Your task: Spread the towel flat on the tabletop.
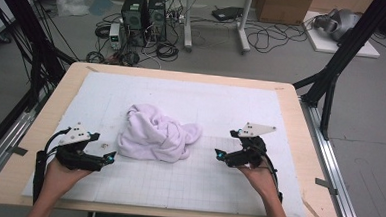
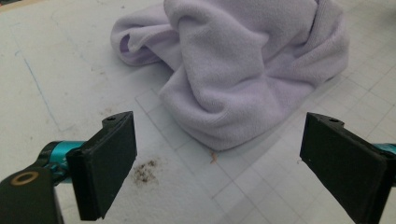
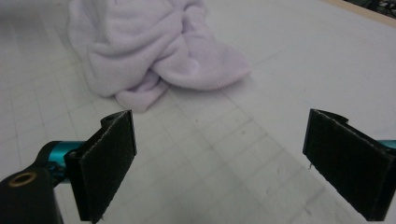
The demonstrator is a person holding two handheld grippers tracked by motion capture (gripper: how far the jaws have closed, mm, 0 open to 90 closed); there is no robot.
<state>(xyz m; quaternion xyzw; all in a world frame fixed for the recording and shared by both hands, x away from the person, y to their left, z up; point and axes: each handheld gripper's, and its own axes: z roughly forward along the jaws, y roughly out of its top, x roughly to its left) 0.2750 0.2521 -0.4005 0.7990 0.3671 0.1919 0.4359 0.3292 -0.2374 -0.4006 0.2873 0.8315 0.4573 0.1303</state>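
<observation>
A: Currently I am holding the left gripper low at the lower left of the high view, jaws spread wide, nothing between them.

B: Where is the cloth lying?

A: I am seeing the lilac towel lying crumpled in a heap at the centre of the frame, on the white gridded mat covering the wooden table. My left gripper is pointing at its near left edge, close beside it but apart.

B: And the other hand?

A: I am holding the right gripper at the lower right of centre, also spread wide and empty, sitting near the towel's right side with bare mat between.

B: Anything from the gripper views?

A: In the left gripper view the towel is filling the upper centre, and a brown smudge is showing on the mat beside the left-hand jaw. In the right gripper view the towel is sitting upper left, clear of both jaws.
</observation>
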